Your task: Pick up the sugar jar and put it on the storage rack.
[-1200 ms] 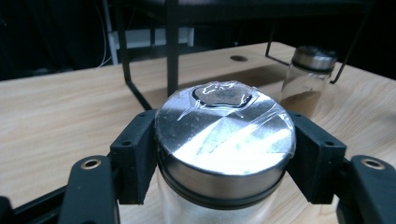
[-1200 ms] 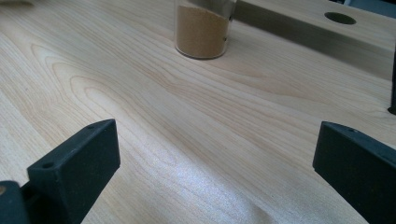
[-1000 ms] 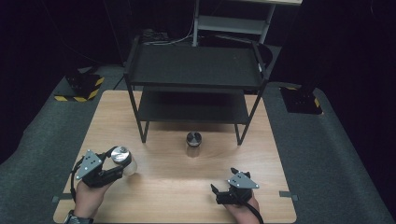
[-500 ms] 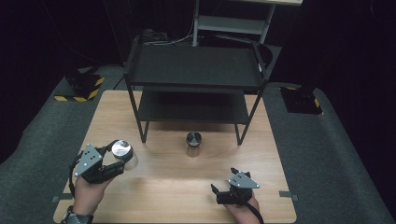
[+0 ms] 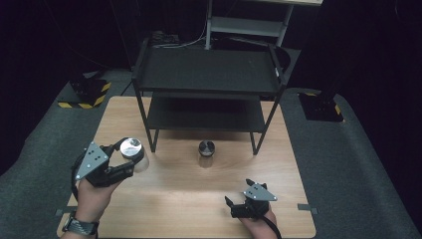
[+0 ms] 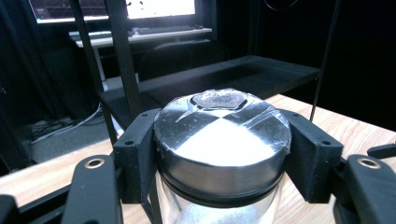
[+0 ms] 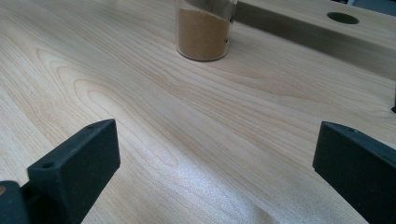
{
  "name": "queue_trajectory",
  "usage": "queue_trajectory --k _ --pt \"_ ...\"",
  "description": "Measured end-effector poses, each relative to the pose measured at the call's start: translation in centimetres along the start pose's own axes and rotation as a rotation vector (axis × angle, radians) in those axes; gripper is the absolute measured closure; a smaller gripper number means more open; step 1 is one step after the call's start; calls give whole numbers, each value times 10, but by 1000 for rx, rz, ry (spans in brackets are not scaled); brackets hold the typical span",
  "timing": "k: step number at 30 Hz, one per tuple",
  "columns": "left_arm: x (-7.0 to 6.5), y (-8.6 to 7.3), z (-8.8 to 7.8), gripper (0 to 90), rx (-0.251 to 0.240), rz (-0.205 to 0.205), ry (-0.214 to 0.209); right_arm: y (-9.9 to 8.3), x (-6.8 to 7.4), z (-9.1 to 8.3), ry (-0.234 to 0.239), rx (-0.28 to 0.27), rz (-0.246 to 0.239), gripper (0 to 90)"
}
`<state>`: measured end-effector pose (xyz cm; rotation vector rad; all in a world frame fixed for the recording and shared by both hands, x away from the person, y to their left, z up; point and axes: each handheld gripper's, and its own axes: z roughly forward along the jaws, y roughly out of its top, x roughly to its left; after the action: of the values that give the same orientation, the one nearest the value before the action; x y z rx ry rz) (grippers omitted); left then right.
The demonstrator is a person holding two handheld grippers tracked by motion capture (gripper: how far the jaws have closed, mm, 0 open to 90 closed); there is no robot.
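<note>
Two tools: left tool (image 5: pixel 130 158) clamps a clear, silver-lidded glass jar (image 5: pixel 133 151) of white powder; keep it upright. Right tool (image 5: pixel 235 206) rests spread apart on the wooden surface (image 5: pixel 189 199).

Two jars (image 5: pixel 133 152) (image 5: pixel 206 152); one black shelf rack (image 5: pixel 206 72); one wooden table (image 5: pixel 174 209); two hand-held grippers (image 5: pixel 127 155) (image 5: pixel 233 206).
</note>
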<state>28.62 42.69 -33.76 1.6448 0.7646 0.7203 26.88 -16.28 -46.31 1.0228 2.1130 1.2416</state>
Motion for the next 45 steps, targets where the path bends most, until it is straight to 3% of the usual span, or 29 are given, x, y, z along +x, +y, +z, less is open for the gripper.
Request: queue_trajectory --k 22,45 --pt "6 53 11 348 -51 8 -7 -1 -2 0 8 -5 7 1" --pt "11 114 44 348 -108 5 -25 -2 -4 -1 8 -11 15 1"
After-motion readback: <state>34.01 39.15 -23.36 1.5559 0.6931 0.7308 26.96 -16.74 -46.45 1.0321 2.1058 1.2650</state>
